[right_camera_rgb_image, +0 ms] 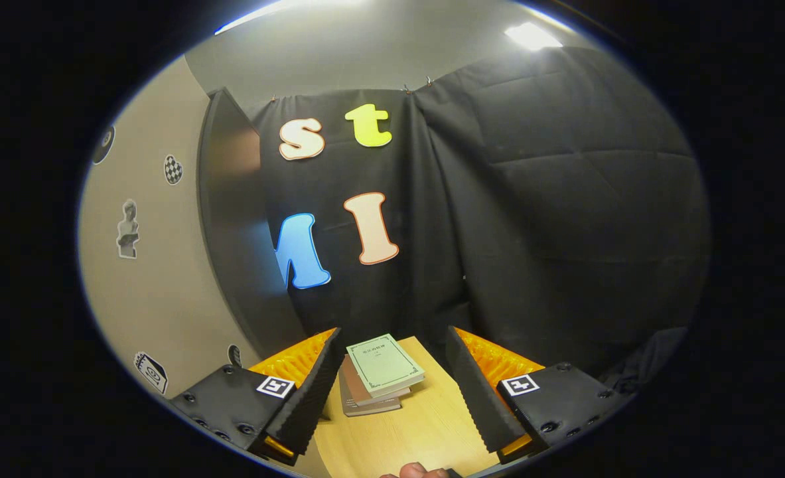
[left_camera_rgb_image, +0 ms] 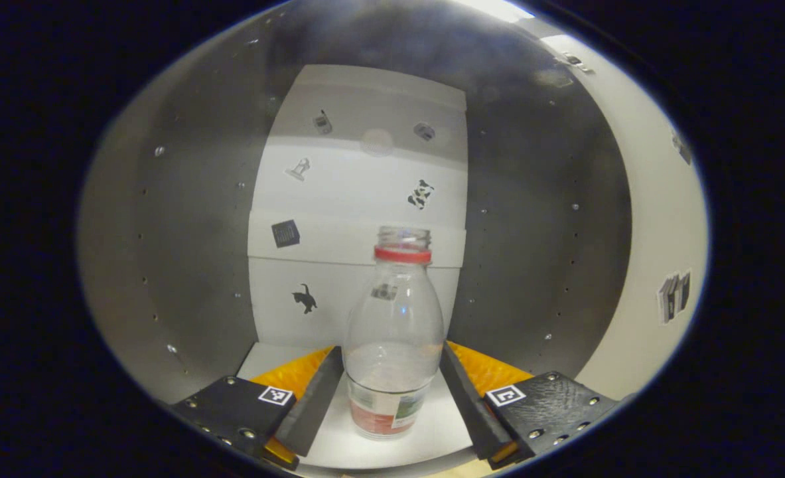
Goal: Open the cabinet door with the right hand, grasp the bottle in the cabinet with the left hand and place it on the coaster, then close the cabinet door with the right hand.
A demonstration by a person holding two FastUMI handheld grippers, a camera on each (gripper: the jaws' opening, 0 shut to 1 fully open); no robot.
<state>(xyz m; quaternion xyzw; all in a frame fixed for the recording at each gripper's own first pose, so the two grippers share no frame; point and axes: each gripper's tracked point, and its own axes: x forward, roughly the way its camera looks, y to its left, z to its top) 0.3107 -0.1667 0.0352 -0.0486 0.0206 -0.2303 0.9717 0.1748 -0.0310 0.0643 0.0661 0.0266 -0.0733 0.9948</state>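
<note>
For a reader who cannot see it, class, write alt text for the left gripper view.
A clear, uncapped bottle with a red neck ring stands upright on the cabinet's white shelf, between the two fingers of the left gripper, which flank its lower body closely. Small stickers dot the white back wall behind it.

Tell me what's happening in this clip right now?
A person is working with two handheld grippers at an open cabinet. The left gripper has reached inside the grey-walled cabinet, its fingers on either side of the clear plastic bottle with a red neck ring; whether they press it yet is unclear. The right gripper is open and holds nothing, above a light wooden table with a small stack of books.
</note>
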